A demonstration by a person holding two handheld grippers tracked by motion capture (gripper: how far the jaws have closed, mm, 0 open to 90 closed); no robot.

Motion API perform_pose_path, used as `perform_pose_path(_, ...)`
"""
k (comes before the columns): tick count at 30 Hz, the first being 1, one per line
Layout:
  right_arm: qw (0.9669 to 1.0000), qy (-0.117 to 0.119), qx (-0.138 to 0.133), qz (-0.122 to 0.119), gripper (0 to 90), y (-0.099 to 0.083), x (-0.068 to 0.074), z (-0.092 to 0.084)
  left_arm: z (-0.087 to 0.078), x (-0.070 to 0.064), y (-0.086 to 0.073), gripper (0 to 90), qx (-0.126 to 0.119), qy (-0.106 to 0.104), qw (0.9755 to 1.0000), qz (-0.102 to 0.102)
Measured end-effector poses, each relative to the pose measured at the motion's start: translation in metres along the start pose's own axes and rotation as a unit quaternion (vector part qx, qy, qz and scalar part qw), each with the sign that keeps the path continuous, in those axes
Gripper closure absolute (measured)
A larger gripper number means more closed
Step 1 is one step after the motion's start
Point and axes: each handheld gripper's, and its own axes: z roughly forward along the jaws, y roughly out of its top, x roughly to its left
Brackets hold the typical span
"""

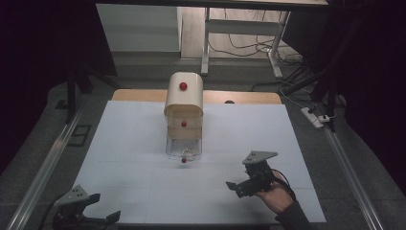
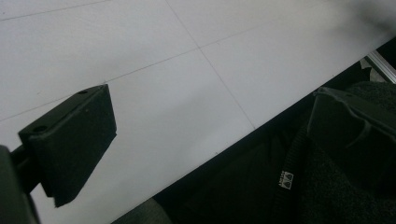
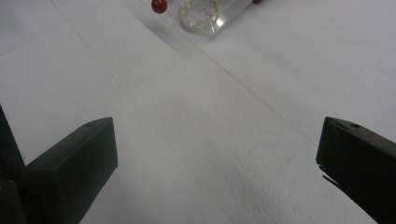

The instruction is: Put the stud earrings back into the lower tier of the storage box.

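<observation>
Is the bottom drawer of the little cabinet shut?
No: in the high view the clear bottom drawer is pulled out in front of the cabinet, with a bracelet lying inside it.

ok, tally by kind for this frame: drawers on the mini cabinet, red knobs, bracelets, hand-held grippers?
Drawers: 3, one cabinet; the clear bottom drawer is pulled out.
Red knobs: 3: top, middle, bottom.
Bracelets: 1, the beaded bracelet in the bottom drawer.
Hand-held grippers: 2, left hand-held gripper and right hand-held gripper, both open and empty.
Total: 9.
</observation>
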Motion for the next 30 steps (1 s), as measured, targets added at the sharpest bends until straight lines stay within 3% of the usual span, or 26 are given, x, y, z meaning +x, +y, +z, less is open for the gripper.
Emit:
perform_pose_path(18, 0.9981, -0.039, -0.009, 0.047, 0.0, -0.040, -0.005, -0.048, 0.000, 0.000, 0.000, 1.5, -0.001, 0.000, 1.0000, -0.003)
perform_pose_path(30, 0.9958, -0.059, -0.006, 0.070, 0.0, -0.061, -0.003, -0.069, 0.000, 0.001, 0.000, 1.5, -0.001, 0.000, 1.0000, -0.005)
